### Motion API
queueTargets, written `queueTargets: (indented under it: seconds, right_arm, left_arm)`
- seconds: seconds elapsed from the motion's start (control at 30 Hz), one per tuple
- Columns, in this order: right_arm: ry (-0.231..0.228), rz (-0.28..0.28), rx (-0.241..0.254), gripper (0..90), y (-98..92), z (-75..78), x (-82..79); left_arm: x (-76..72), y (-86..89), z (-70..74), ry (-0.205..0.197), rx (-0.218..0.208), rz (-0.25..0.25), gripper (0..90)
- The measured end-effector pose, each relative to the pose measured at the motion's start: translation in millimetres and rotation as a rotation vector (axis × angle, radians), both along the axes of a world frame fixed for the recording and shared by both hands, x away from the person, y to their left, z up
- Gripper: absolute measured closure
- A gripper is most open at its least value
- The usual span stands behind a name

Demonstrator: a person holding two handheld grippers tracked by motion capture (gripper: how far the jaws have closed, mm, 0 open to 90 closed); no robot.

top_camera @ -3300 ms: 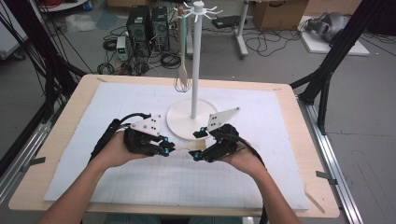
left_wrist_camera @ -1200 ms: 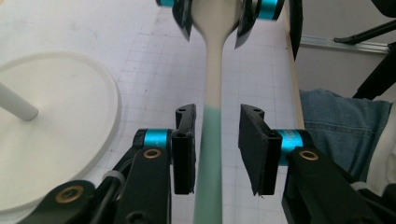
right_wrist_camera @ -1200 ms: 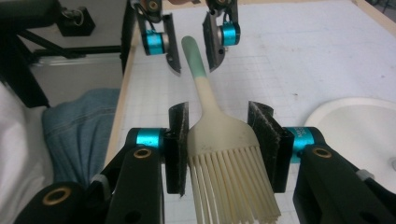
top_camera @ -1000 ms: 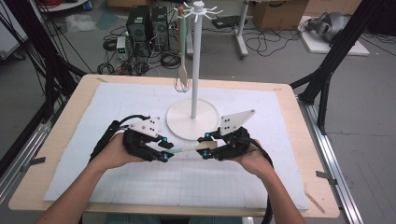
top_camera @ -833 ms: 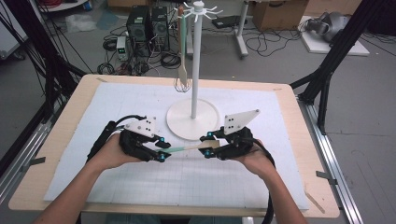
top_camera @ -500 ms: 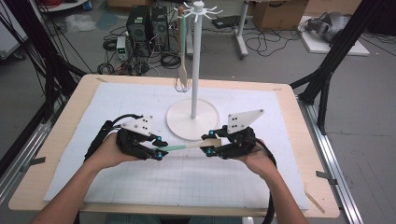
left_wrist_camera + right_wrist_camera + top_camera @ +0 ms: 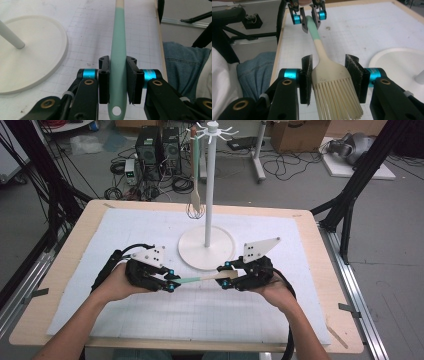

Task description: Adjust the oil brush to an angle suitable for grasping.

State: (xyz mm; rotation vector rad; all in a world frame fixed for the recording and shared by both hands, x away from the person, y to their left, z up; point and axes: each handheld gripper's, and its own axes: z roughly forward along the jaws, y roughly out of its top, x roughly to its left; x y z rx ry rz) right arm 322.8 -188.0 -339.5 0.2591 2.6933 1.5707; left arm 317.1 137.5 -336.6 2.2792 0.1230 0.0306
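While the white hook stand [image 7: 207,242] stood at the middle of the worktop [image 7: 60,270], a silicone basting brush [image 7: 200,279] hung level just in front of its round base, clear of the white grid mat [image 7: 280,315]. The right tongs [image 7: 226,276], to the right of the base, pinched the cream bristle head [image 7: 332,75]. The left tongs [image 7: 171,281], to the left of the base, had just been closing around the mint-green handle [image 7: 117,75]; the left pad pressed it, the right stood at most a sliver off. A whisk [image 7: 195,195] dangled from the stand's top hooks.
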Motion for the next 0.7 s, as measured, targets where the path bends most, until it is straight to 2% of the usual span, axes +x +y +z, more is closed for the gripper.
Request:
queueTargets:
  seconds: [0.3,0.4,0.5,0.63,0.7]
  right_arm:
    - [0.033,0.005,-0.023,57.3,-0.1,-9.1,1.6]
    - [0.029,0.006,-0.041,56.4,1.4,-10.7,1.4]
    - [0.025,-0.002,-0.046,50.7,3.1,-11.6,1.5]
    - [0.036,-0.003,-0.045,47.7,5.0,-10.4,2.0]
    - [0.027,0.000,-0.049,46.1,6.5,-8.8,2.8]
  left_arm:
    - [-1.8,-1.1,-0.6,0.000,0.007,-0.010,76.1]
    - [-2.2,-0.6,-1.3,0.001,0.004,-0.009,76.1]
    - [-2.9,-0.2,-1.1,0.000,0.003,-0.008,76.1]
    - [-3.3,-0.3,-1.2,-0.003,0.005,-0.006,76.1]
    - [-3.2,-0.4,-1.5,-0.009,0.012,-0.007,76.1]
